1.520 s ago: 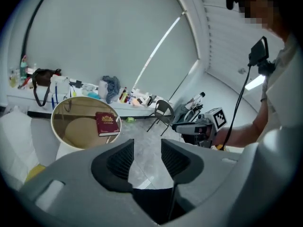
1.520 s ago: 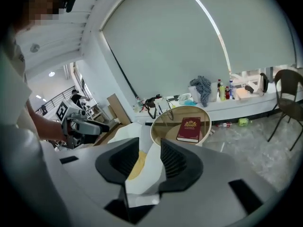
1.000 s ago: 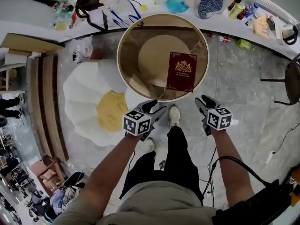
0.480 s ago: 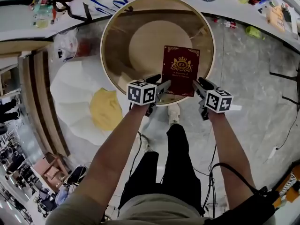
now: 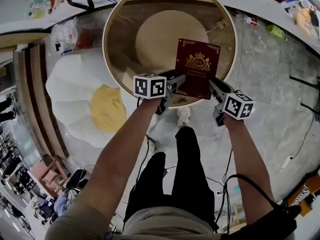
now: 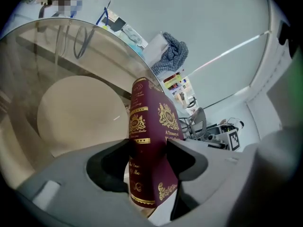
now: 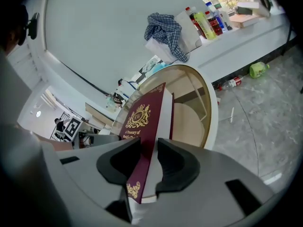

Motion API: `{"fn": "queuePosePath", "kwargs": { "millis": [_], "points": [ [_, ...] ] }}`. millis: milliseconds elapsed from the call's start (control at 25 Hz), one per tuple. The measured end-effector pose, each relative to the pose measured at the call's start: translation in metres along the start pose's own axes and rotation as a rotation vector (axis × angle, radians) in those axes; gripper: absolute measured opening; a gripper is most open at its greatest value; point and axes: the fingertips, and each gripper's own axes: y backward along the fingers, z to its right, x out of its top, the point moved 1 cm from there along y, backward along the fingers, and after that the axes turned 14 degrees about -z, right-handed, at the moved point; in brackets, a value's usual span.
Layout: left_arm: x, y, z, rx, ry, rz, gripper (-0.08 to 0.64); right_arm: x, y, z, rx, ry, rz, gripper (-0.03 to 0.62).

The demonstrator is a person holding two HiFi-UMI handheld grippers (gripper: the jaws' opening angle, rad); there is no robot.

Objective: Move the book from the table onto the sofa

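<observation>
A dark red book (image 5: 196,68) with gold print lies flat on the round glass table (image 5: 106,54), near its front right rim. My left gripper (image 5: 172,81) has its jaws around the book's spine edge; in the left gripper view the spine (image 6: 149,122) fills the gap of the left gripper (image 6: 147,150), touching both pads. My right gripper (image 5: 216,88) has its jaws around the opposite page edge, and the cover (image 7: 142,122) and pages sit between the pads of the right gripper (image 7: 149,150). The white petal-shaped sofa (image 5: 75,84) with a yellow centre lies on the floor left of the table.
Behind the table runs a cluttered counter with bottles (image 7: 208,20) and a checked cloth (image 7: 165,27). A green bottle (image 7: 258,69) lies on the floor. A wooden bench (image 5: 32,99) stands left of the sofa. The person's shoe (image 5: 184,116) is at the table's front edge.
Both grippers have moved forward from over the floor to the table. Their jaws now enclose the book's two long edges. The left jaws stand wider apart than before.
</observation>
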Motion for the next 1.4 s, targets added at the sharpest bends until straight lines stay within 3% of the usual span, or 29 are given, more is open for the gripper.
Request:
{"fn": "queuePosePath", "kwargs": {
  "millis": [280,640,920,1080,1280,1400],
  "points": [
    [-0.01,0.011,0.005,0.006,-0.002,0.046,0.242,-0.002,0.006,-0.013,-0.03,0.039,0.013,0.104],
    [-0.053,0.08,-0.008,0.025,0.033,0.177,0.241,-0.023,-0.014,-0.081,0.007,0.174,-0.047,0.104],
    [-0.113,0.157,-0.047,0.054,0.105,0.299,0.241,-0.061,-0.061,-0.158,0.052,0.27,-0.116,0.104],
    [-0.132,0.164,-0.062,0.078,0.148,0.359,0.241,-0.071,-0.079,-0.165,0.088,0.32,-0.16,0.104],
    [-0.203,0.223,-0.1,0.096,0.233,0.441,0.241,-0.124,-0.122,-0.231,0.118,0.397,-0.26,0.103],
    [-0.19,0.233,-0.065,0.133,0.202,0.366,0.241,-0.118,-0.09,-0.238,0.152,0.338,-0.223,0.103]
  ]
}}
